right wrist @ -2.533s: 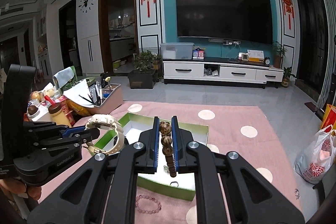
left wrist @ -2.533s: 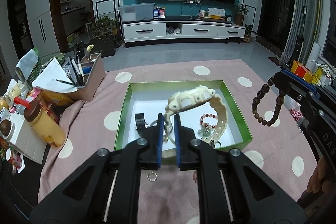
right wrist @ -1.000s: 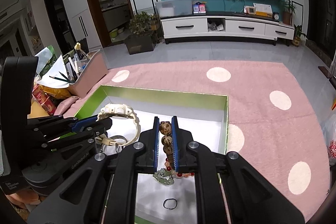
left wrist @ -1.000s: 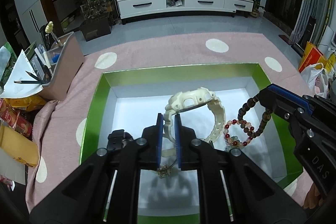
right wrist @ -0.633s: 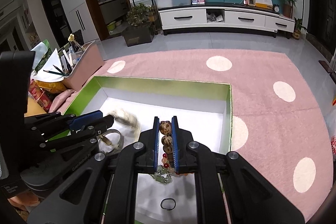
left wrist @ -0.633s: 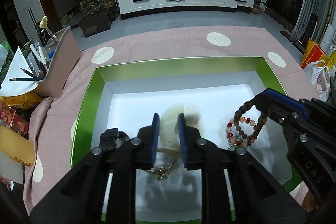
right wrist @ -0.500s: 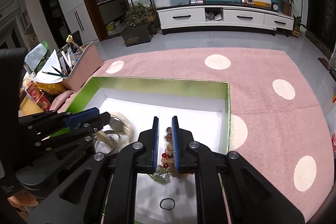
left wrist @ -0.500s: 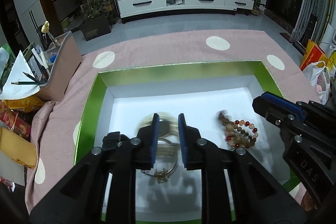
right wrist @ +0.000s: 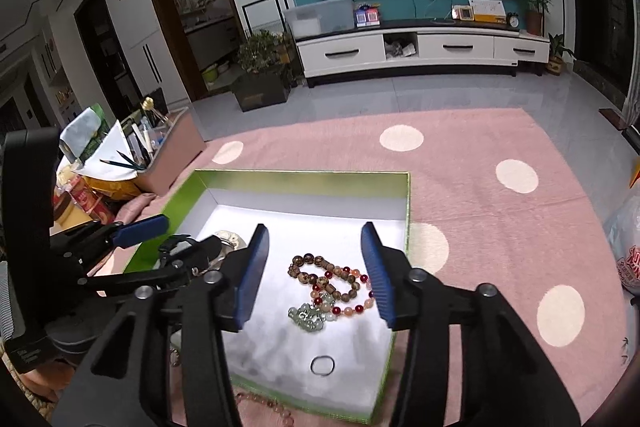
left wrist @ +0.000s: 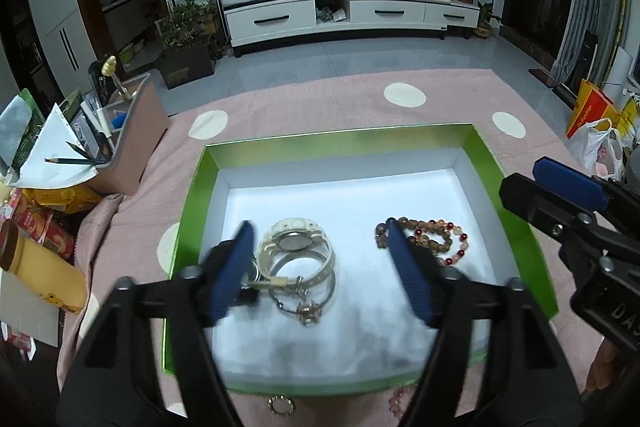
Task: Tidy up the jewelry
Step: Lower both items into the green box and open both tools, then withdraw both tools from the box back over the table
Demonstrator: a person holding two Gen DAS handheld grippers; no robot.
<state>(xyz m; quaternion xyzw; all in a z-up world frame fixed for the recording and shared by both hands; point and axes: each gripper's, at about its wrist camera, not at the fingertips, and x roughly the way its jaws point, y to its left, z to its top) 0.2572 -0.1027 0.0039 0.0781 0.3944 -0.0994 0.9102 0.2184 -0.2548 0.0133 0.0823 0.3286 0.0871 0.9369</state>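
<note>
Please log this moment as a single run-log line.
left gripper: open, empty | right gripper: open, empty | cream watch: in green box | brown bead bracelet: in box

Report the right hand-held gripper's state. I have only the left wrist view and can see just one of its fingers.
Observer: The right hand-held gripper is wide open and holds nothing. The brown bead bracelet lies in the box below it.
Operator: Check what my own finger hides beside those beads.
Observer: A pale green charm lies against the red bead bracelet, on its near side.
Operator: Name anything else on that side.
Observer: A small dark ring lies alone on the white floor of the green box, close to its front wall.
</note>
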